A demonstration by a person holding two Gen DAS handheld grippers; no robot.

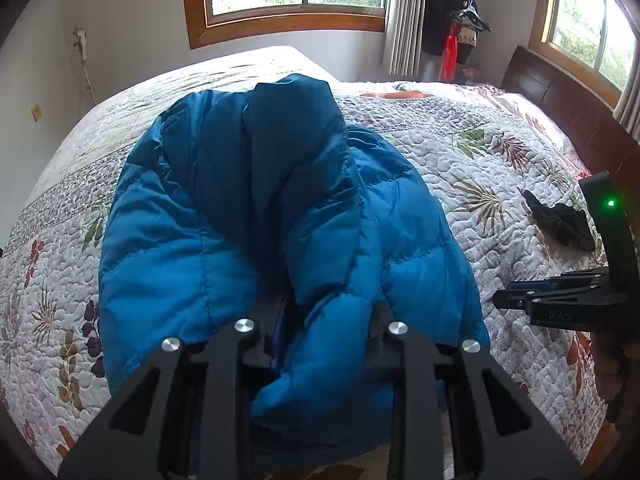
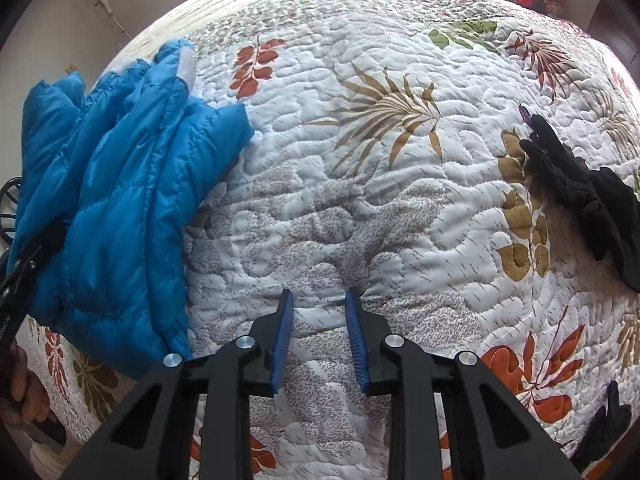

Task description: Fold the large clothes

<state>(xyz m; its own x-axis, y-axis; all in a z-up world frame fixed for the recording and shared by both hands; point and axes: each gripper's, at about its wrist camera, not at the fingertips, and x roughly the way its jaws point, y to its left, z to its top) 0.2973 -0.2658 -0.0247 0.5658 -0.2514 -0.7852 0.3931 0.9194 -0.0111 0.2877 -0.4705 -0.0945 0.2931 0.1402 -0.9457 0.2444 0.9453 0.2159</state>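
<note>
A blue puffer jacket (image 1: 248, 208) lies bunched on the flower-quilted bed (image 1: 460, 152). My left gripper (image 1: 326, 324) is shut on a fold of the jacket's near edge, and the padded cloth bulges up between the fingers and hides their tips. In the right wrist view the jacket (image 2: 112, 200) lies heaped at the left, with the left gripper (image 2: 24, 268) dark at its lower edge. My right gripper (image 2: 319, 300) points down at bare quilt (image 2: 360, 208) to the right of the jacket. Its blue pads (image 2: 282, 340) stand apart with nothing between them. It also shows in the left wrist view as the right gripper (image 1: 516, 298) at the right edge.
A black glove (image 2: 580, 192) lies on the quilt at the right, and another dark piece (image 2: 604, 428) near the bed's lower right. A wooden headboard (image 1: 560, 92) and a coat rack (image 1: 456, 28) stand beyond. A hand (image 2: 24, 392) shows at the lower left.
</note>
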